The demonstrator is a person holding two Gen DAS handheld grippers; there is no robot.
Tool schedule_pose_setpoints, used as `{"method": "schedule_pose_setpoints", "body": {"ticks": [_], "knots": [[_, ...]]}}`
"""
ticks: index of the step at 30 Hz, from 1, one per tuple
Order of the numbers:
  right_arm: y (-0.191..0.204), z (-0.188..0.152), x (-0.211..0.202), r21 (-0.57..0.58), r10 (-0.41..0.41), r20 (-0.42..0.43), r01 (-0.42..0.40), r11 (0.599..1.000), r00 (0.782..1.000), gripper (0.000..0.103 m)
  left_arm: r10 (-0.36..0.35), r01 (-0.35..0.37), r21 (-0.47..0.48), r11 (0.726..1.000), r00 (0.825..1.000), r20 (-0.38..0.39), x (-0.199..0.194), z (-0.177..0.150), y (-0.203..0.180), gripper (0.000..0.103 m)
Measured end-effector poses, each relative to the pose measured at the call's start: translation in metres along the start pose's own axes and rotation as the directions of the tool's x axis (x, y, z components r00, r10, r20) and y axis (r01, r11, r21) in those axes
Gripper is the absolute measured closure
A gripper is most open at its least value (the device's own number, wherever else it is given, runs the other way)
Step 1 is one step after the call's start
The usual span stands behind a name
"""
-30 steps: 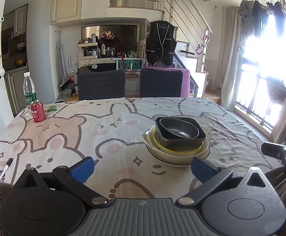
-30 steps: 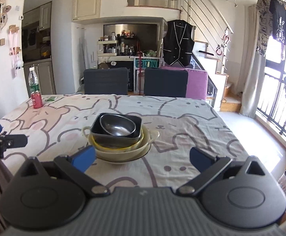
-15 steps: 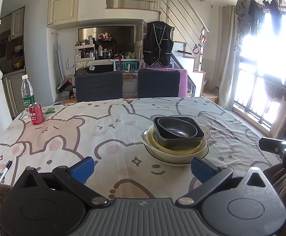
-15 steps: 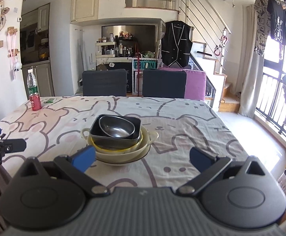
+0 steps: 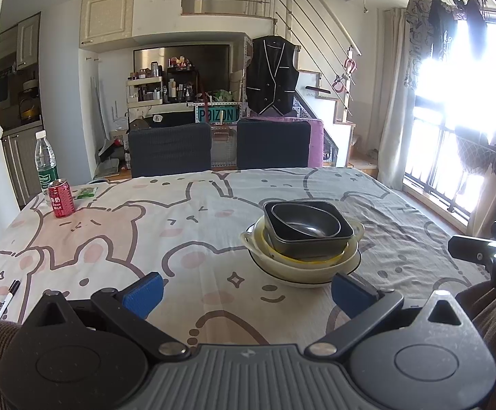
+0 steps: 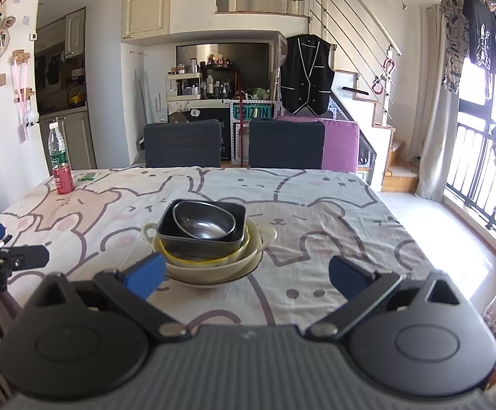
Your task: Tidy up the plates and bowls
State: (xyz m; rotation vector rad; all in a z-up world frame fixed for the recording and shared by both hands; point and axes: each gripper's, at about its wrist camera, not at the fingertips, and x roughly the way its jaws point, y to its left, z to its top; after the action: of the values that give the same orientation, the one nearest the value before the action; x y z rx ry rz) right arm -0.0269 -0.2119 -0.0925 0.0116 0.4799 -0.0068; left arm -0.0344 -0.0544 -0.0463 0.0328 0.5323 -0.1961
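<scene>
A stack of dishes stands on the table: a metal bowl [image 5: 304, 220] inside a dark square bowl [image 5: 316, 241], on a yellow-rimmed dish and a cream two-handled bowl [image 5: 275, 261], on a plate. The same stack shows in the right wrist view, with the metal bowl [image 6: 203, 222] on top and the cream bowl [image 6: 248, 256] below. My left gripper [image 5: 246, 290] is open and empty, near the table's front edge, the stack just beyond its right finger. My right gripper [image 6: 246, 273] is open and empty, the stack beyond its left finger.
A bunny-print cloth [image 5: 145, 239] covers the table. A red can [image 5: 61, 198] and a water bottle [image 5: 45, 167] stand at the far left. A pen [image 5: 7, 299] lies near the left front edge. Two dark chairs [image 5: 169, 150] stand behind the table.
Both grippers have drawn back and risen slightly; the stack looks a little farther off. Nothing on the table has moved.
</scene>
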Motion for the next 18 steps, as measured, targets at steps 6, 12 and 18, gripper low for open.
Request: {"method": "schedule_pose_setpoints", "body": {"ticks": [6, 12, 18], "knots": [[-0.0002, 0.0000, -0.0001, 0.001, 0.000, 0.000, 0.000, 1.000, 1.000, 0.000, -0.001, 0.001, 0.000, 1.000, 1.000, 0.000, 0.0000, 0.0000, -0.0002, 0.000], [0.0001, -0.0004, -0.0004, 0.002, 0.000, -0.001, 0.000, 1.000, 1.000, 0.000, 0.000, 0.000, 0.000, 1.000, 1.000, 0.000, -0.0001, 0.0000, -0.0002, 0.000], [0.0007, -0.0010, 0.0002, 0.008, 0.003, -0.002, -0.003, 1.000, 1.000, 0.000, -0.001, 0.001, 0.000, 1.000, 1.000, 0.000, -0.0001, 0.0001, -0.0002, 0.000]]}}
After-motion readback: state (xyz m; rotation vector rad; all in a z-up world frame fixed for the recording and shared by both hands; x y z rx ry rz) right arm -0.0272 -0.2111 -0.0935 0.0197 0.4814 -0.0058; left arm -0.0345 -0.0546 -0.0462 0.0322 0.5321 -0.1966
